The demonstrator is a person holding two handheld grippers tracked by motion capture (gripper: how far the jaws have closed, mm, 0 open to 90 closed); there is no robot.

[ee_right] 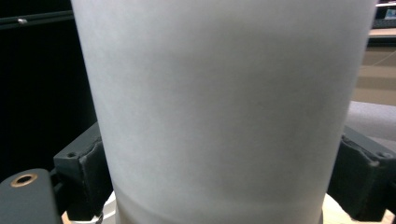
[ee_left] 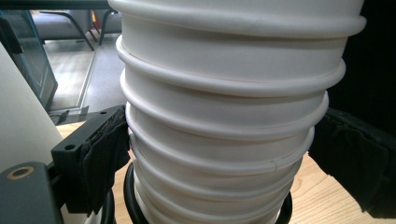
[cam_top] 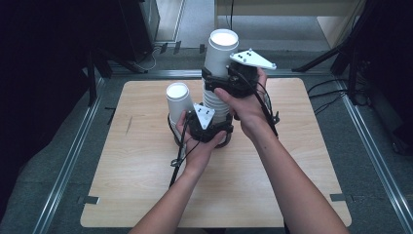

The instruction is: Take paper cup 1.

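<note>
Both grips made, separation pending: left tool (cam_top: 204,127) clamped on the ribbed cup stack (ee_left: 224,140) standing mid-table (cam_top: 146,195), right tool (cam_top: 233,80) clamped on the top cup (cam_top: 221,51), not yet free.

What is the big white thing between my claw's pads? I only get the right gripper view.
Observer: It's the top cup of a tall stack of white paper cups. Your right claw grips its side, and the high view shows its open mouth facing up.
Operator: Where's my other claw?
Observer: The left claw is lower down, with its pads on both sides of the stack, on the ridged rims near the bottom.
Operator: Are there more cups anywhere?
Observer: Yes, a single cup stands upright on the table, just left of the stack.
</note>
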